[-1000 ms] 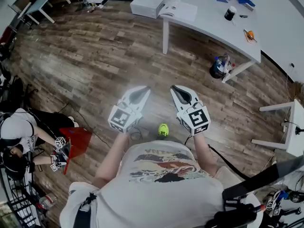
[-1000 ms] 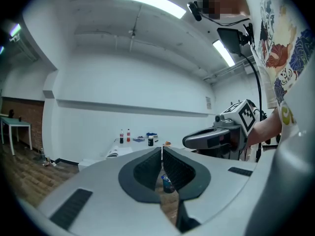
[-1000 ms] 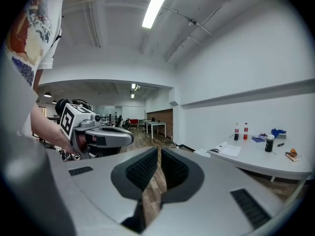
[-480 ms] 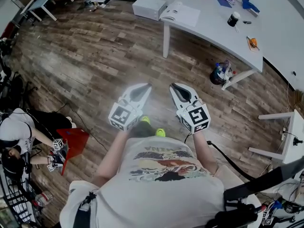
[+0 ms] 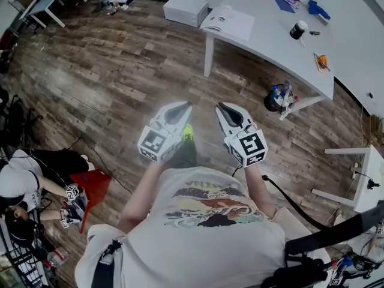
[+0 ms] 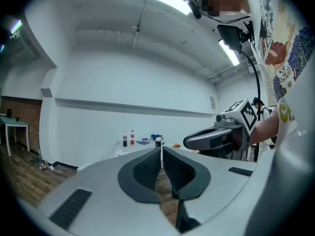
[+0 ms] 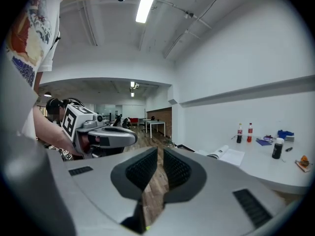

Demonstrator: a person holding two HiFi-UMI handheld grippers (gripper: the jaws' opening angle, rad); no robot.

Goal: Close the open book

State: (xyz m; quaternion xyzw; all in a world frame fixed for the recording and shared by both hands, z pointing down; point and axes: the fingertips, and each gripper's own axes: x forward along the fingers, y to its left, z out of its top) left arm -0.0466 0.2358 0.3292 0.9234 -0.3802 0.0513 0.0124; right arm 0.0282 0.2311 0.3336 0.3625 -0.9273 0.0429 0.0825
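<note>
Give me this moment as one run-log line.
left gripper: shut, empty | right gripper: shut, empty | book: open on table, untouched | position: both over floor

Floor (image 5: 120, 71) was brown wood-plank. Table (image 5: 264, 38) and open book (image 5: 228, 21) were white. Left gripper (image 5: 179, 105) and right gripper (image 5: 224, 107) were grey with black pads (image 6: 144, 169), their cubes (image 5: 252, 147) patterned in black-and-white squares. Shoe (image 5: 188, 132) was fluorescent yellow-green.

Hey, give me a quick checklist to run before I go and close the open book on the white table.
1. White open book lies open near the white table's edge: ok.
2. Book within reach: not ok, wooden floor lies between.
3. Left gripper empty, jaws together: ok.
4. Right gripper empty, jaws together: ok.
5. Nothing on the pages: cannot tell, too far.
</note>
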